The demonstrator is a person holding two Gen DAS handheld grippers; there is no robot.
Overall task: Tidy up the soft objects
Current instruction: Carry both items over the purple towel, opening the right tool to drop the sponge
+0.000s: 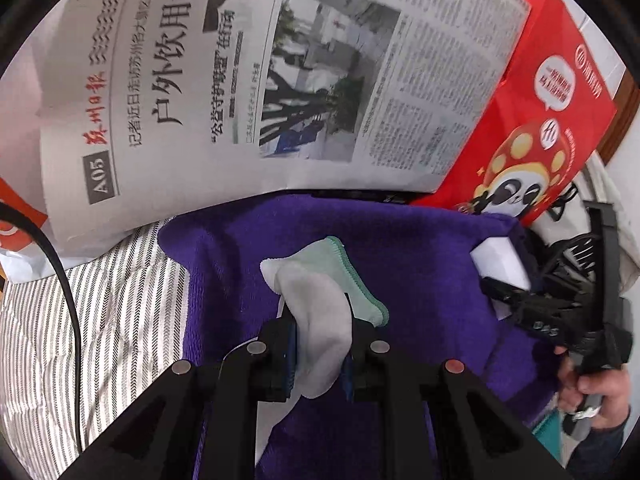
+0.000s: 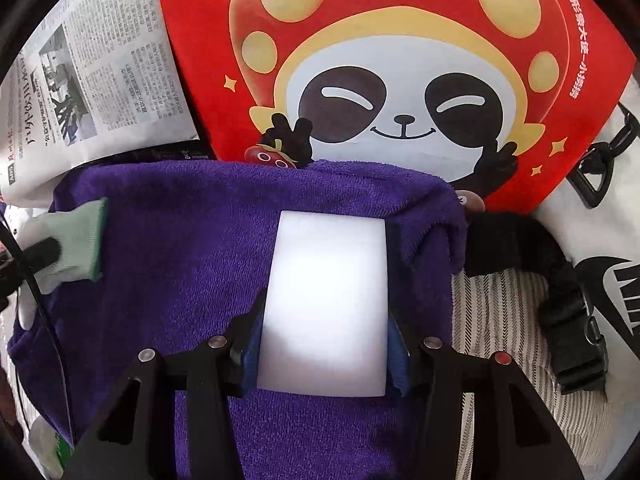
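Observation:
My left gripper [image 1: 320, 344] is shut on a grey sock with a mint-green cuff [image 1: 320, 304] and holds it over a purple towel [image 1: 400, 248]. The sock also shows at the left edge of the right wrist view [image 2: 80, 240]. My right gripper [image 2: 324, 344] is shut on a white foam block [image 2: 328, 300] and holds it over the same purple towel [image 2: 180, 240]. In the left wrist view the right gripper [image 1: 516, 292] with the white block [image 1: 500, 264] is at the towel's right edge.
A newspaper [image 1: 260, 80] and a red panda-print bag [image 2: 400, 80] lie beyond the towel. A striped sheet [image 1: 100, 300] lies under it. A white bag with black straps and buckles [image 2: 580, 280] lies to the right. A black cable [image 1: 68, 292] runs at left.

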